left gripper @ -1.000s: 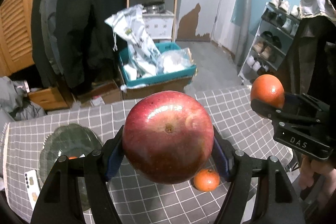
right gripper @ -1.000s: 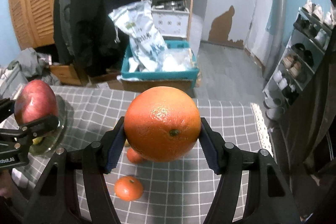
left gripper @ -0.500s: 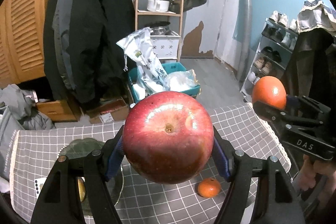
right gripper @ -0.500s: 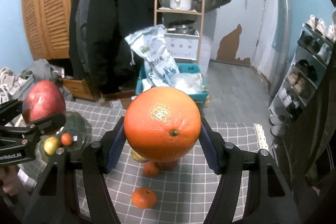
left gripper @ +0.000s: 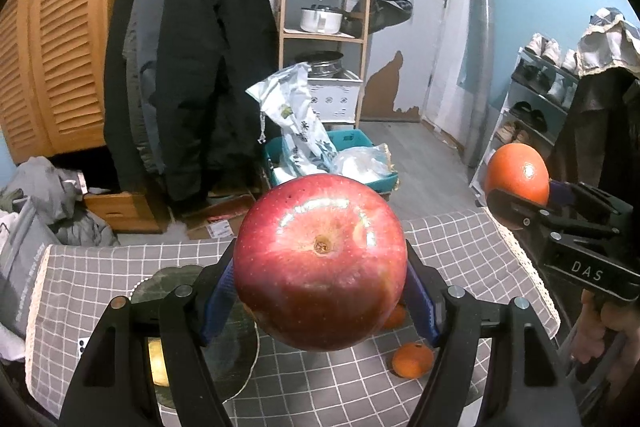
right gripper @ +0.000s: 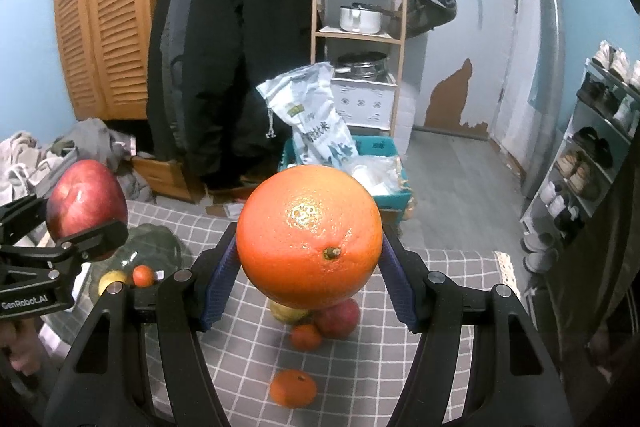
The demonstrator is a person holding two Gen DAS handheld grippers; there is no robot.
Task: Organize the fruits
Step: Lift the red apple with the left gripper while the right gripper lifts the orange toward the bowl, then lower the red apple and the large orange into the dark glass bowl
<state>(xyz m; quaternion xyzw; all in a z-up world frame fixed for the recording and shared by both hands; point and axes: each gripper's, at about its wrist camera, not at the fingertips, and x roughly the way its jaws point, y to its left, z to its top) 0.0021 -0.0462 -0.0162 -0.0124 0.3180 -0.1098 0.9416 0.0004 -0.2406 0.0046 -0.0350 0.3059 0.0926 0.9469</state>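
She is gripping the apple (left gripper: 320, 263) in the left jaws, the orange (right gripper: 309, 235) in the right; lowering each gently onto the plate (right gripper: 160, 247) seems best.

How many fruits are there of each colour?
Red: 2, the held apple and a table apple.
Orange: 4, the held orange, a plate tangerine, two table tangerines.
Yellow: 2, a plate yellow fruit, a table yellow fruit.
Total: 8.

Table's got a grey checked cloth (right gripper: 448, 267), with a glass plate (right gripper: 160, 243), two mandarins (right gripper: 293, 388), an apple (right gripper: 338, 319) and a yellow fruit (right gripper: 286, 313) on it.
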